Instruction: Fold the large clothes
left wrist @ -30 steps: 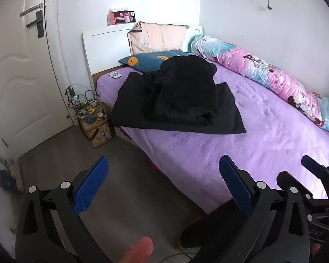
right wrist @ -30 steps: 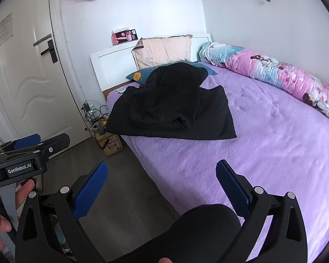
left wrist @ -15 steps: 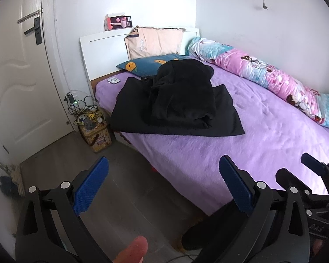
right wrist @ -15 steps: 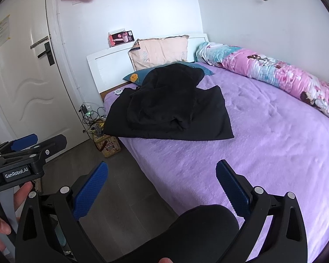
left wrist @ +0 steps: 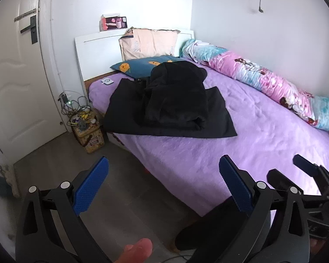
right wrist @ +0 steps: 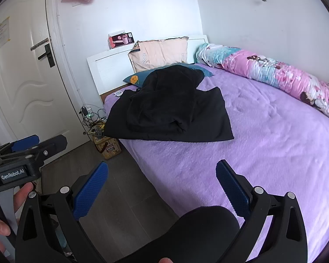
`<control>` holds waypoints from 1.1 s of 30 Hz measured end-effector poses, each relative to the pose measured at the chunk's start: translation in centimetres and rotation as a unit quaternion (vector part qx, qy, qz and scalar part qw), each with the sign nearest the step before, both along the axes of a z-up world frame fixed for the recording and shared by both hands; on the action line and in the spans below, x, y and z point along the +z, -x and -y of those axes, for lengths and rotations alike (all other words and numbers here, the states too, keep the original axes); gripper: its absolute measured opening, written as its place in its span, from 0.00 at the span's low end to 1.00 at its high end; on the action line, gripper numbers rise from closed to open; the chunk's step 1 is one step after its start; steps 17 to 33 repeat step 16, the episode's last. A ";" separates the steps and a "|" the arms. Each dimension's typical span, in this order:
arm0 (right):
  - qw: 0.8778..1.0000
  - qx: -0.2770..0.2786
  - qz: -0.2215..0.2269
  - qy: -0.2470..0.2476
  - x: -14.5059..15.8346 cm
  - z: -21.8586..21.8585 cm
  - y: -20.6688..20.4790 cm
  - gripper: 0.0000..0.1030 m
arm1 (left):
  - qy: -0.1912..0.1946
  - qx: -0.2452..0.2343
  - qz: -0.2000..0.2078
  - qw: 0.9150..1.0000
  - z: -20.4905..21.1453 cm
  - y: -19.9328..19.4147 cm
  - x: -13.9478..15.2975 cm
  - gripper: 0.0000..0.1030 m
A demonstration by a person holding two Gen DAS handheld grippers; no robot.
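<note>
A large black garment (left wrist: 173, 105) lies on the purple bed (left wrist: 263, 135), a bulky folded part heaped on a flat spread part; it also shows in the right wrist view (right wrist: 171, 114). My left gripper (left wrist: 162, 188) is open and empty, held over the floor near the bed's front corner, far from the garment. My right gripper (right wrist: 162, 188) is open and empty, over the bed's near edge. Each gripper shows at the edge of the other's view, the right (left wrist: 313, 175) and the left (right wrist: 28, 146).
Pillows (left wrist: 151, 43) and a rolled floral quilt (left wrist: 263, 81) line the headboard and wall. A box with tangled cables (left wrist: 85, 129) stands on the floor by the bed. A white door (right wrist: 22, 83) is at left. My dark-clothed knee (right wrist: 197, 234) is below the grippers.
Both views have pulled back and shifted slightly; the garment and bed sit a little farther away. Both grippers have stayed open.
</note>
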State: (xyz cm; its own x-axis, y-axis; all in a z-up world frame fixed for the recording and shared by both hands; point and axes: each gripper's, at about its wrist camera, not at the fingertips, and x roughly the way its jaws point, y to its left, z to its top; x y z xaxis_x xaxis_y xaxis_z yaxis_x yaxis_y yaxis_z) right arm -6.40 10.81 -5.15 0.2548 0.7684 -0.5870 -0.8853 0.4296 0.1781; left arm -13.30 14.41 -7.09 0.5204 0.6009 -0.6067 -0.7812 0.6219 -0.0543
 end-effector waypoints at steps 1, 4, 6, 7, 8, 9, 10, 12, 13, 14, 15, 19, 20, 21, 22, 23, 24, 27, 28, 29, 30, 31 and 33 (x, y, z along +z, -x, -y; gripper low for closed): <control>1.000 -0.002 0.001 0.000 0.0 0.0 0.0 0.94 | -0.003 0.001 -0.004 1.000 0.0 -0.1 -0.1 0.95; 1.000 -0.003 -0.001 -0.001 0.0 -0.1 -0.1 0.94 | 0.000 0.005 -0.009 1.000 -0.1 -0.2 -0.3 0.95; 1.000 -0.004 -0.001 -0.001 0.0 0.0 -0.1 0.94 | -0.001 0.005 -0.009 1.000 -0.1 -0.2 -0.3 0.95; 1.000 -0.004 -0.001 -0.002 0.0 0.0 -0.2 0.94 | -0.001 0.007 -0.009 1.000 -0.1 -0.2 -0.3 0.95; 1.000 -0.005 0.000 -0.001 0.0 0.0 -0.1 0.94 | -0.003 0.010 -0.006 1.000 -0.1 -0.1 -0.2 0.95; 1.000 -0.004 0.000 -0.002 0.0 -0.1 -0.1 0.94 | -0.003 0.011 -0.003 1.000 -0.2 0.0 -0.2 0.95; 1.000 -0.002 -0.001 -0.002 0.0 -0.2 -0.1 0.94 | -0.002 0.012 -0.002 1.000 -0.2 0.1 -0.2 0.95; 1.000 -0.002 0.004 -0.001 0.0 -0.2 0.2 0.94 | -0.002 0.014 -0.004 1.000 -0.3 0.2 -0.3 0.95; 1.000 -0.001 0.004 -0.002 -0.1 -0.3 0.3 0.94 | -0.002 0.016 -0.004 1.000 -0.3 0.3 -0.2 0.95; 1.000 -0.001 0.004 -0.002 -0.1 -0.3 0.4 0.94 | 0.000 0.016 -0.006 1.000 -0.4 0.3 -0.3 0.95; 1.000 -0.001 0.004 -0.002 -0.2 -0.3 0.5 0.94 | 0.001 0.014 -0.007 1.000 -0.3 0.2 -0.3 0.95; 1.000 0.000 0.004 -0.002 -0.2 -0.4 0.5 0.94 | 0.001 0.014 -0.008 1.000 -0.4 0.2 -0.4 0.95; 1.000 0.000 0.004 -0.002 -0.2 -0.4 0.5 0.94 | 0.001 0.014 -0.008 1.000 -0.4 0.2 -0.4 0.95; 1.000 0.000 0.004 -0.002 -0.2 -0.4 0.5 0.94 | 0.001 0.014 -0.008 1.000 -0.4 0.2 -0.4 0.95; 1.000 0.000 0.004 -0.002 -0.2 -0.4 0.5 0.94 | 0.001 0.014 -0.008 1.000 -0.4 0.2 -0.4 0.95; 1.000 0.000 0.004 -0.002 -0.2 -0.4 0.5 0.94 | 0.001 0.014 -0.008 1.000 -0.4 0.2 -0.4 0.95; 1.000 0.000 0.004 -0.002 -0.2 -0.4 0.5 0.94 | 0.001 0.014 -0.008 1.000 -0.4 0.2 -0.4 0.95; 1.000 0.000 0.004 -0.002 -0.2 -0.4 0.5 0.94 | 0.001 0.014 -0.008 1.000 -0.4 0.2 -0.4 0.95; 1.000 0.000 0.004 -0.002 -0.2 -0.4 0.5 0.94 | 0.001 0.014 -0.008 1.000 -0.4 0.2 -0.4 0.95; 1.000 0.000 0.004 -0.002 -0.2 -0.4 0.5 0.94 | 0.001 0.014 -0.008 1.000 -0.4 0.2 -0.4 0.95; 1.000 0.000 0.004 -0.002 -0.2 -0.4 0.5 0.94 | 0.001 0.014 -0.008 1.000 -0.4 0.2 -0.4 0.95; 1.000 0.000 0.004 -0.002 -0.2 -0.4 0.5 0.94 | 0.001 0.014 -0.008 1.000 -0.4 0.2 -0.4 0.95; 1.000 0.000 0.004 -0.002 -0.2 -0.4 0.5 0.94 | 0.001 0.014 -0.008 1.000 -0.4 0.2 -0.4 0.95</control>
